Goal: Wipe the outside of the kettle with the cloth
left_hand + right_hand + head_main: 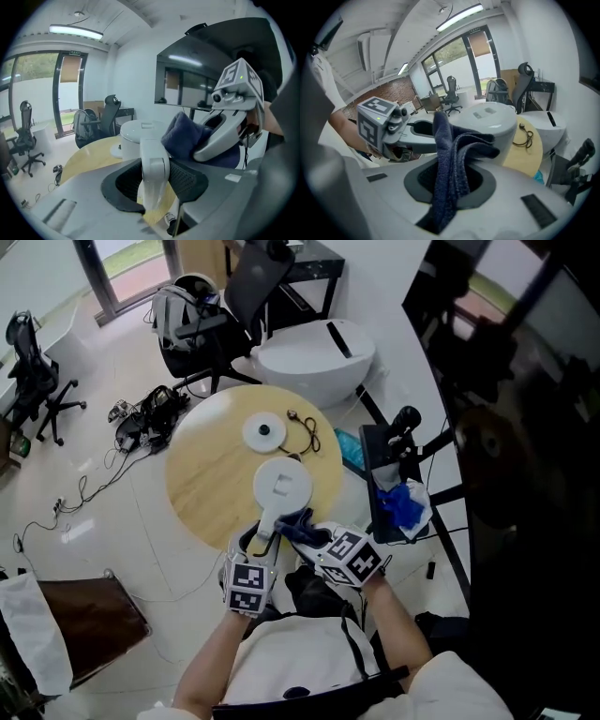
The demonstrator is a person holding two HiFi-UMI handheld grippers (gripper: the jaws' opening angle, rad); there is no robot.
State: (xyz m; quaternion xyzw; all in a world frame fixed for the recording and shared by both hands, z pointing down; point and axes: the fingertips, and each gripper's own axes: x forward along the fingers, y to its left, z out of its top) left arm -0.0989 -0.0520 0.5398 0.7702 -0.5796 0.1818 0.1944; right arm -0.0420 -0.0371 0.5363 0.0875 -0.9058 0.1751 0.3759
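The kettle (283,486) is stood near the 6 o'clock edge of the round worktop (202,474), with its handle (269,518) turned toward the person. The handle is clenched by the left tool (154,180), so the kettle is steadied. The dark blue cloth (450,159) is grasped by the right tool (452,182) and is held at the kettle's side, at about 5 o'clock, just beside the handle. Whether it is pressed on the wall cannot be told. The base (264,431) with its cord (305,432) is seen at 12 o'clock of the kettle, apart from it. The wiping is judged to be only at its beginning: a small part near the handle is reached, and the far side is left to be done.
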